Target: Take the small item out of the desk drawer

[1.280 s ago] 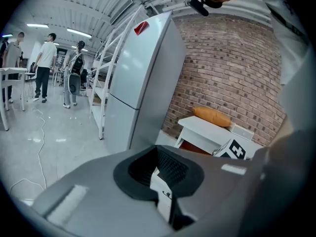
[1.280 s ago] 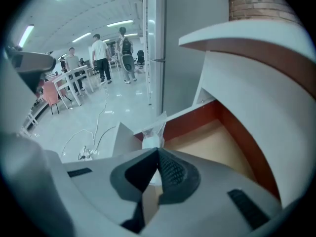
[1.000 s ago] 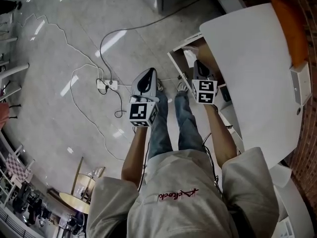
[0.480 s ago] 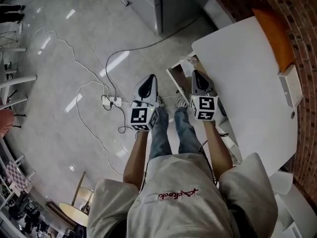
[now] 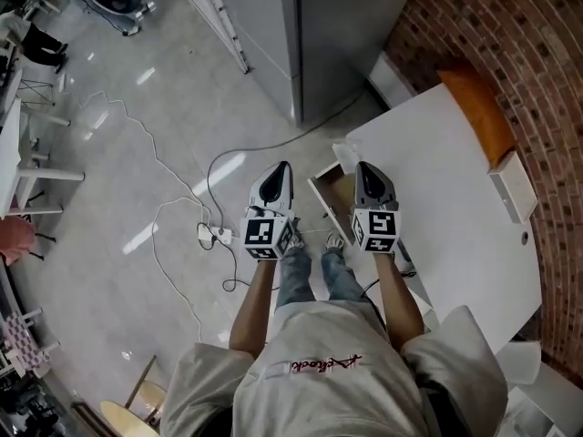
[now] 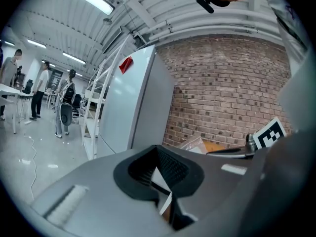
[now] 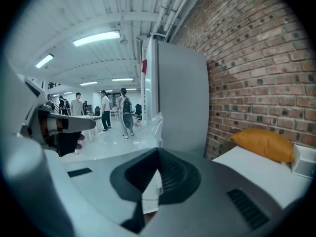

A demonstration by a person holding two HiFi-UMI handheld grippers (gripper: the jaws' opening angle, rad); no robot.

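Grey polished floor (image 5: 91, 289) fills the left of the head view, with a power strip (image 5: 211, 235) and its white cable trailing across it. A brick wall (image 5: 510, 53) runs along the right, and a grey cabinet (image 5: 310, 25) stands at 12 o'clock. A white desk (image 5: 455, 198) is set against the wall, with an orange cushion (image 5: 478, 116) at its far end.

The desk drawer (image 5: 330, 194) is seen pulled open with its brown inside exposed, its long axis lying roughly from 11 to 5 o'clock. Crumpled clear wrapping (image 5: 344, 153) shows at its far end. The small item cannot be made out — anything in the drawer is too small or too shaded to be told.

The left gripper (image 5: 276, 176) is held over the floor, with the drawer at about 2 o'clock from its tip and apart from it. The right gripper (image 5: 366, 176) is held just beside the drawer's right edge, with the drawer at about 10 o'clock from its tip, so the right hand is judged the nearer. In each gripper view the jaws are drawn together to a narrow slit and nothing is gripped; only a sliver of white and brown is seen through the gap. Both gripper views are aimed out across the room, not down.

Reaching the item would likely call for the right gripper to be tipped downward into the drawer and its jaws parted.
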